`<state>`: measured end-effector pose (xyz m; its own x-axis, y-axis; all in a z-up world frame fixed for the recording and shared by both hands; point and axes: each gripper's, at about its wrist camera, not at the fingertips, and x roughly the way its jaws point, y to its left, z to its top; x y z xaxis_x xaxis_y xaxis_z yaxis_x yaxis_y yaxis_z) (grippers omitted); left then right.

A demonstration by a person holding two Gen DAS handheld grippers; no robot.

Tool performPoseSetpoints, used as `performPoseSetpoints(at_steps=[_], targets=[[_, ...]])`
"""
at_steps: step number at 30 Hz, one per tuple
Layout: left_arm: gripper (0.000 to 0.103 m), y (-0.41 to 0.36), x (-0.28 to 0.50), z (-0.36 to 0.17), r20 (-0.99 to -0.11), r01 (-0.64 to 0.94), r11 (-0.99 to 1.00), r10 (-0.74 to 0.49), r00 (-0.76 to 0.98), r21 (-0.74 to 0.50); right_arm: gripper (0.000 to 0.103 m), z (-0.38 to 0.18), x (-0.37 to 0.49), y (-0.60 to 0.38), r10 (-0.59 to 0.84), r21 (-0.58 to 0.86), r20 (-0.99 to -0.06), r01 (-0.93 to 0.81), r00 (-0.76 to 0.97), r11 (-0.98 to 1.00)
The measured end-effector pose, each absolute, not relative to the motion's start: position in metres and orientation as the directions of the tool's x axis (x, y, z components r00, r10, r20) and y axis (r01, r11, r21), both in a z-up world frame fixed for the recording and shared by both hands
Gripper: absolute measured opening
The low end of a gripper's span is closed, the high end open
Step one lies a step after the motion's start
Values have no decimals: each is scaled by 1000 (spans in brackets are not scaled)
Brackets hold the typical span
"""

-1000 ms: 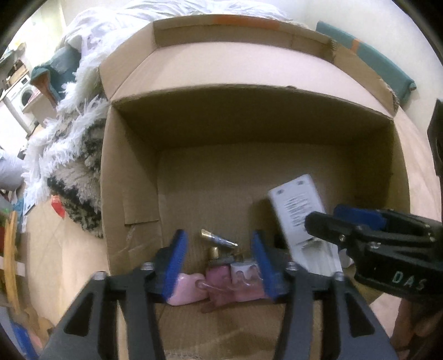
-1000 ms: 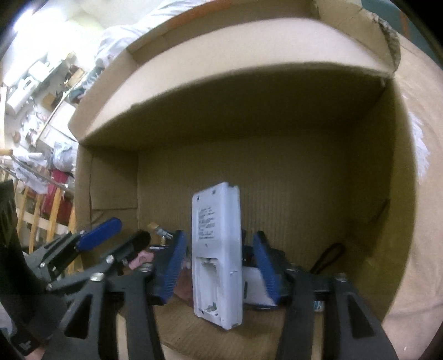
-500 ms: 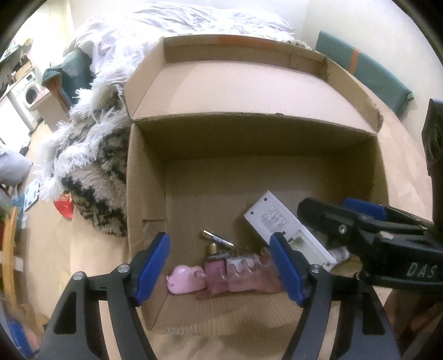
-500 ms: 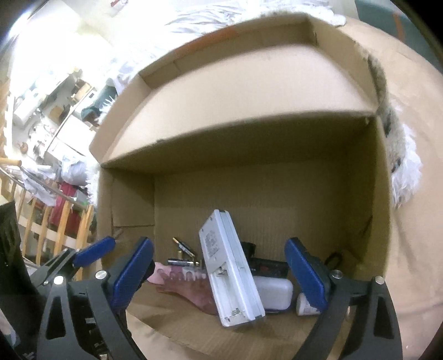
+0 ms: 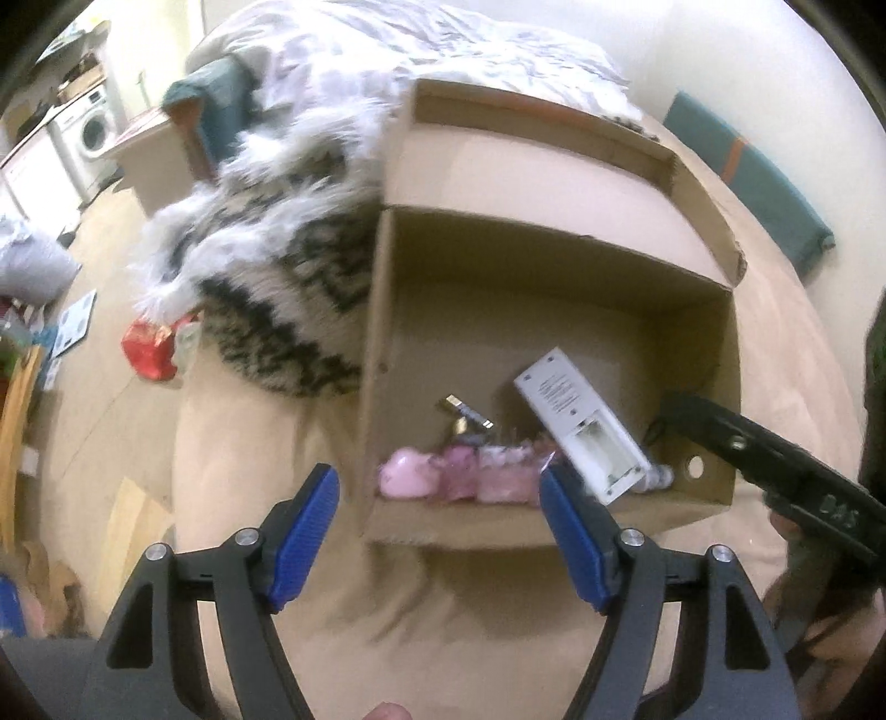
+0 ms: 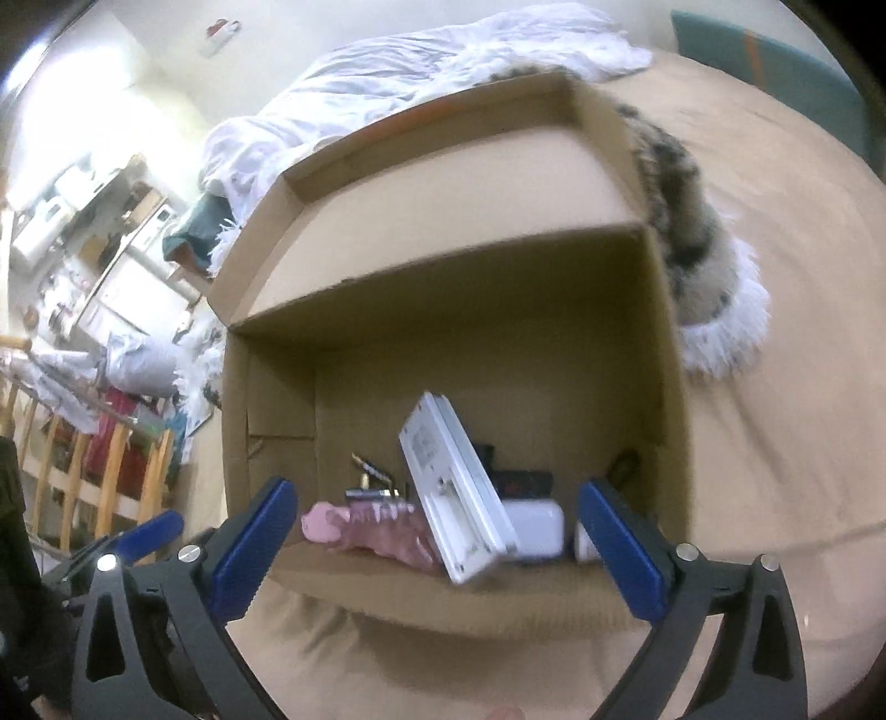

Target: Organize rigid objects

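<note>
An open cardboard box stands on a beige sheet. Along its near wall lie pink toy-like pieces, small gold and black tubes, and a white remote lying aslant with its battery bay uncovered. A white case and a black item lie beside the remote. My left gripper hangs open above the box's near left corner, holding nothing. My right gripper is wide open above the near wall, empty. The left wrist view shows the right gripper's black arm at the right.
A shaggy black-and-white rug lies against the box's far side. Rumpled white bedding lies behind it. A teal cushion sits at the far right. A red packet lies on the floor at the left, near wooden furniture.
Both grippers opened and lifted back out of the box. The right one let go of the remote, which tipped over aslant. The left one released the pink pieces.
</note>
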<state>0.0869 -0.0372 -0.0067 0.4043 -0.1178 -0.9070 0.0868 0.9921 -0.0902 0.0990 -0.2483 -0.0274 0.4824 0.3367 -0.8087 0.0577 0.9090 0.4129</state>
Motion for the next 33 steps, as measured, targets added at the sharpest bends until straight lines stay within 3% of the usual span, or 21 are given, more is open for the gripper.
performPoseSetpoints(at_steps=[14,19,25,33], targets=[[86,-10,32,23,-857,85,987,-162,490,-138,103,7,27,-238,303,368,-792,18,530,930],[98,-10,13,29,-812,113,988,-148,565,-102,103,17,8,-235,274,326,-750,-25,602,945],[101,-13,9,24,-781,102,993,-105,615,-53,103,17,-15,-235,254,327,-695,-19,672,945],[101,-14,5,27,-733,91,996,-62,677,0,103,5,-11,-229,209,281,-703,-4,680,960]])
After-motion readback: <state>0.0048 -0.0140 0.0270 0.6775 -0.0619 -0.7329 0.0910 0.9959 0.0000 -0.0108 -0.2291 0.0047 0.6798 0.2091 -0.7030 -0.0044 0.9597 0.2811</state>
